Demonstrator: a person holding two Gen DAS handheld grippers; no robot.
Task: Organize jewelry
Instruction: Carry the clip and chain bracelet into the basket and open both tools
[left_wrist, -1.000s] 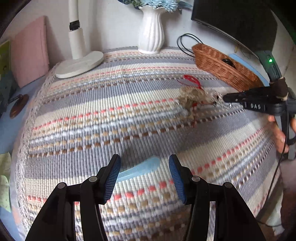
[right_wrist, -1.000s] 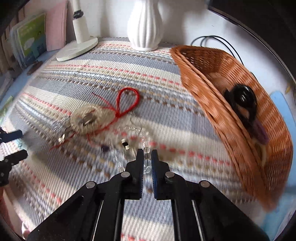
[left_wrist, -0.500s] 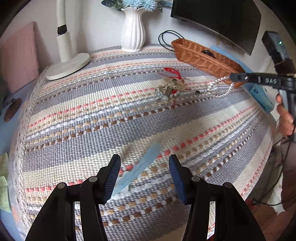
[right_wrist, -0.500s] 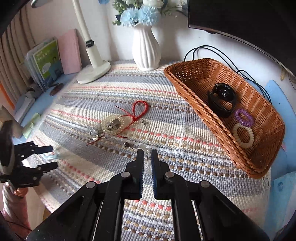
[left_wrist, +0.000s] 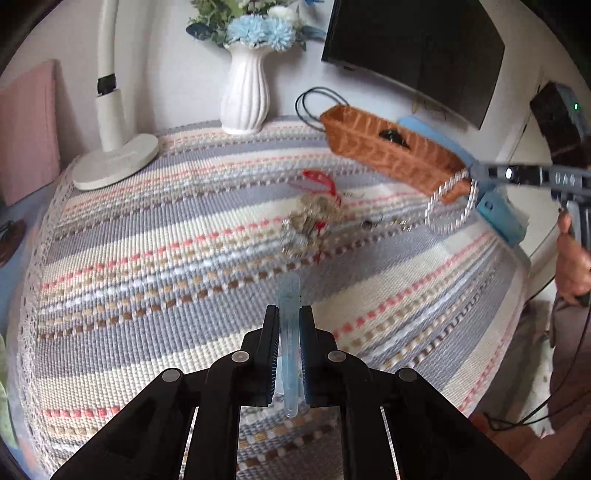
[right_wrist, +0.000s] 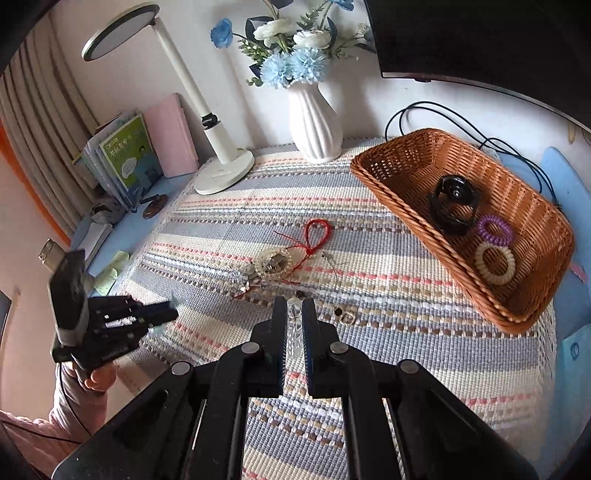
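Left wrist view
Left gripper (left_wrist: 289, 312): fingers clamped on a pale blue translucent hair clip (left_wrist: 289, 332), which lies lengthwise between the pads and sticks out past the tips.
Ahead of the fingers: blurred cluster of jewelry with red cord (left_wrist: 314, 214) lying on the striped woven mat (left_wrist: 147, 258).
Far right of the fingers: right gripper (left_wrist: 476, 173) held above the mat, clear beaded bracelet (left_wrist: 448, 205) hanging as a loop from its tips, in front of the wicker basket (left_wrist: 384, 151).

Right wrist view
Right gripper (right_wrist: 294, 306): fingers closed on the clear beaded bracelet (right_wrist: 294, 325), beads showing in the narrow gap.
Ahead and right of the fingers: wicker basket (right_wrist: 384, 184) holding a black hair claw (right_wrist: 452, 206), a purple coil hair tie (right_wrist: 495, 229) and a cream coil hair tie (right_wrist: 495, 263).
Just ahead of the fingers: red-cord jewelry (right_wrist: 291, 251) on the mat (right_wrist: 388, 295).
Far left of the fingers: left gripper (right_wrist: 166, 314), side-on.
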